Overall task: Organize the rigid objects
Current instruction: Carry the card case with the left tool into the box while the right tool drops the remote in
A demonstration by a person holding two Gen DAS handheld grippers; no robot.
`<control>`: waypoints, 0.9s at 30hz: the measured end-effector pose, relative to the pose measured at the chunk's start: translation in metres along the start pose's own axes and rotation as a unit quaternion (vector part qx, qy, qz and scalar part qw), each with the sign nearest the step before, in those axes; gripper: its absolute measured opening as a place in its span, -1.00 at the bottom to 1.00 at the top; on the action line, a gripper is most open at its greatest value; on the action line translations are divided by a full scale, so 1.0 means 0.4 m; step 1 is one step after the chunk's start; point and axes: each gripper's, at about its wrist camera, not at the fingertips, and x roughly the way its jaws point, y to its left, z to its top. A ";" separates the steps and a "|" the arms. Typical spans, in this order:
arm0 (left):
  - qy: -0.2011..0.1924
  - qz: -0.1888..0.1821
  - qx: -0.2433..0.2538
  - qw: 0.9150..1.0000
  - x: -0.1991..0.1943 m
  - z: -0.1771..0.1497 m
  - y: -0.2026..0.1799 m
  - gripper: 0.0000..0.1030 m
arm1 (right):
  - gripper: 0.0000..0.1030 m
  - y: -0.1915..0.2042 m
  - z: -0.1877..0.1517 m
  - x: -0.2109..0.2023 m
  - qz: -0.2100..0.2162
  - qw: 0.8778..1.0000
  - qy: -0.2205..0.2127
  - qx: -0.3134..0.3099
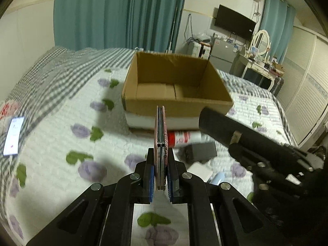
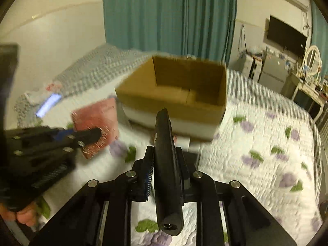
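Note:
My left gripper (image 1: pixel 161 157) is shut on a thin pink flat case (image 1: pixel 161 135), held on edge above the bed; it shows in the right wrist view (image 2: pixel 96 121) too. My right gripper (image 2: pixel 167 153) is shut on a long black cylindrical object (image 2: pixel 166 164), also seen in the left wrist view (image 1: pixel 223 127), at the right. An open, empty cardboard box (image 1: pixel 176 102) stands ahead of both grippers on a white block (image 1: pixel 143 121). A red-and-white tube (image 1: pixel 184 138), a dark grey box (image 1: pixel 198 151) and a white item (image 1: pixel 199 171) lie on the bed below the box.
The flowered quilt (image 1: pixel 61 123) covers the bed. A lit phone (image 1: pixel 13 135) lies at the left. Teal curtains (image 1: pixel 119 14), a TV (image 1: pixel 234 22) and a cluttered dressing table (image 1: pixel 264 65) stand behind and to the right.

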 end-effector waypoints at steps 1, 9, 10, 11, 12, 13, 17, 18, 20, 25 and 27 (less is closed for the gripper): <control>-0.004 -0.006 -0.002 1.000 -0.001 0.022 0.000 -0.81 | -0.64 0.001 0.018 -0.007 0.002 1.000 -0.007 -0.003; -0.039 -0.003 0.006 0.999 0.047 0.216 0.012 -0.80 | -0.64 -0.035 0.225 0.042 -0.003 0.998 -0.057 -0.014; -0.041 -0.001 0.009 0.999 0.061 0.238 0.015 -0.80 | -0.64 -0.046 0.246 0.069 -0.007 0.998 -0.057 -0.011; -0.042 0.000 0.012 0.999 0.077 0.261 0.017 -0.80 | -0.64 -0.054 0.256 0.087 -0.009 0.998 -0.055 -0.008; -0.041 0.001 0.016 0.999 0.099 0.285 0.019 -0.81 | -0.64 -0.072 0.271 0.120 -0.010 0.999 -0.052 -0.001; -0.039 -0.001 0.018 0.999 0.119 0.303 0.020 -0.80 | -0.64 -0.089 0.281 0.146 -0.010 0.999 -0.049 0.005; -0.023 -0.003 0.037 0.999 0.217 0.345 0.015 -0.81 | -0.64 -0.150 0.307 0.263 -0.026 0.999 -0.029 0.022; -0.018 0.003 0.045 0.999 0.247 0.347 0.013 -0.81 | -0.63 -0.163 0.309 0.292 -0.027 0.999 -0.023 0.026; -0.004 0.005 0.049 0.999 0.293 0.343 0.013 -0.80 | -0.63 -0.186 0.310 0.336 -0.020 0.999 -0.015 0.033; 0.021 -0.001 0.061 0.998 0.358 0.322 0.013 -0.80 | -0.62 -0.216 0.300 0.370 -0.002 0.999 -0.015 0.047; 0.024 -0.006 0.056 0.998 0.356 0.315 0.017 -0.75 | -0.41 -0.223 0.298 0.351 0.009 0.998 -0.027 0.053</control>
